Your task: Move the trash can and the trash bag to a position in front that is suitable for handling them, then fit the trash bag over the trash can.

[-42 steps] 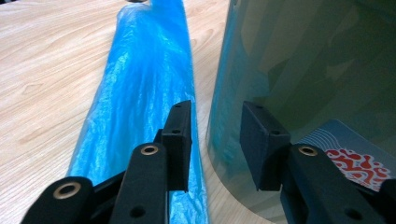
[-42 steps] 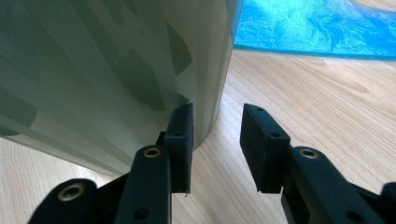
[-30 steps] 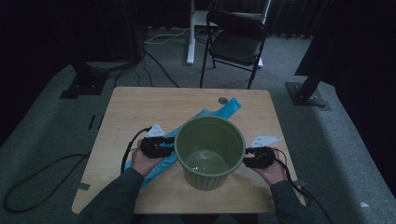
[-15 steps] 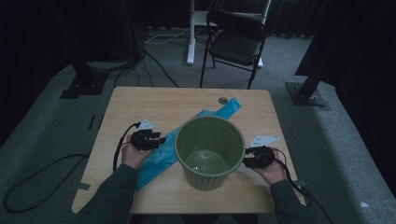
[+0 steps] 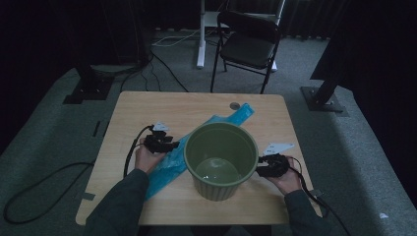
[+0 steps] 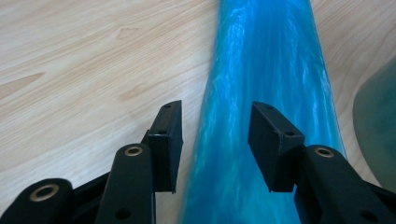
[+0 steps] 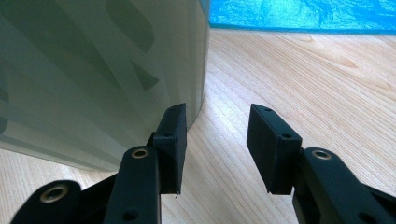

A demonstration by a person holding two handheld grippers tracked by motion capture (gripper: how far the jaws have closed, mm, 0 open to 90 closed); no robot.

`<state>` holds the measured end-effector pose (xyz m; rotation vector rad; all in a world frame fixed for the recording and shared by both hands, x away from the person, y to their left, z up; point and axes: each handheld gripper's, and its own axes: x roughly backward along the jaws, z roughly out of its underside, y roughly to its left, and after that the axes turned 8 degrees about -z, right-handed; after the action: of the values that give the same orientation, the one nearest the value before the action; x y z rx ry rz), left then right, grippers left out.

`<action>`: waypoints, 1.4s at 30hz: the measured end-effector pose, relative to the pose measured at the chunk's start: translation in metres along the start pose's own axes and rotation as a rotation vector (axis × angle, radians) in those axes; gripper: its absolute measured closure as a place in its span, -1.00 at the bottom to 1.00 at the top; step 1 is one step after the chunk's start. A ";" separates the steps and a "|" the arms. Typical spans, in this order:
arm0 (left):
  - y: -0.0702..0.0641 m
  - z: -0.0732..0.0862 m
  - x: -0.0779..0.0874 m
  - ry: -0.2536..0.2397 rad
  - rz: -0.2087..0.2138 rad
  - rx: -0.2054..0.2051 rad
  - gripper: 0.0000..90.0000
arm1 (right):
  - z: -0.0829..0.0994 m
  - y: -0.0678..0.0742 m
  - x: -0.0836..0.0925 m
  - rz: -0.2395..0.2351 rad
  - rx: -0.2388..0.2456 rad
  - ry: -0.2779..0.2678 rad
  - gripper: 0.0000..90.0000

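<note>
Behind bucket (image 5: pixel 221 160), blue bag (image 5: pixel 167 164) part-hidden

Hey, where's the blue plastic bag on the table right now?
In the high view the blue bag lies diagonally across the table, passing behind the green bucket; the left gripper hovers open over it.

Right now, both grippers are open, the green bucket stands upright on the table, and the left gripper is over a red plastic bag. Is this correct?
Not quite: the plastic bag is blue, not red, as the left gripper view shows. The rest holds: the left gripper and the right gripper are open, and the green bucket stands upright on the table.
</note>
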<state>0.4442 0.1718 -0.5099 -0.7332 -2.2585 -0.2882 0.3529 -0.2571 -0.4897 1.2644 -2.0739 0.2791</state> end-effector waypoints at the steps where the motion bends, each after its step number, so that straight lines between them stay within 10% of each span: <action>1: -0.001 -0.002 -0.003 0.005 0.007 -0.002 0.23 | 0.000 0.000 0.000 0.000 0.000 0.000 0.27; 6: -0.007 -0.007 -0.017 0.047 0.004 -0.014 0.27 | 0.000 -0.001 0.000 -0.001 -0.001 0.002 0.27; 13: -0.008 -0.002 -0.014 0.091 -0.039 -0.058 0.98 | 0.001 -0.001 0.002 0.000 -0.001 -0.001 0.27; 26: 0.008 0.022 0.026 0.099 0.003 -0.160 0.99 | -0.001 -0.001 0.000 -0.004 0.005 0.005 0.27; 33: 0.015 0.029 0.042 0.026 0.021 -0.085 0.35 | -0.003 -0.001 -0.002 -0.003 0.006 0.002 0.26; 42: 0.009 0.014 0.038 -0.007 0.034 -0.047 0.17 | -0.003 -0.002 -0.002 -0.004 0.004 0.004 0.26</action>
<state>0.4193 0.2006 -0.4934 -0.7971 -2.2506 -0.3244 0.3560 -0.2556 -0.4889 1.2690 -2.0688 0.2842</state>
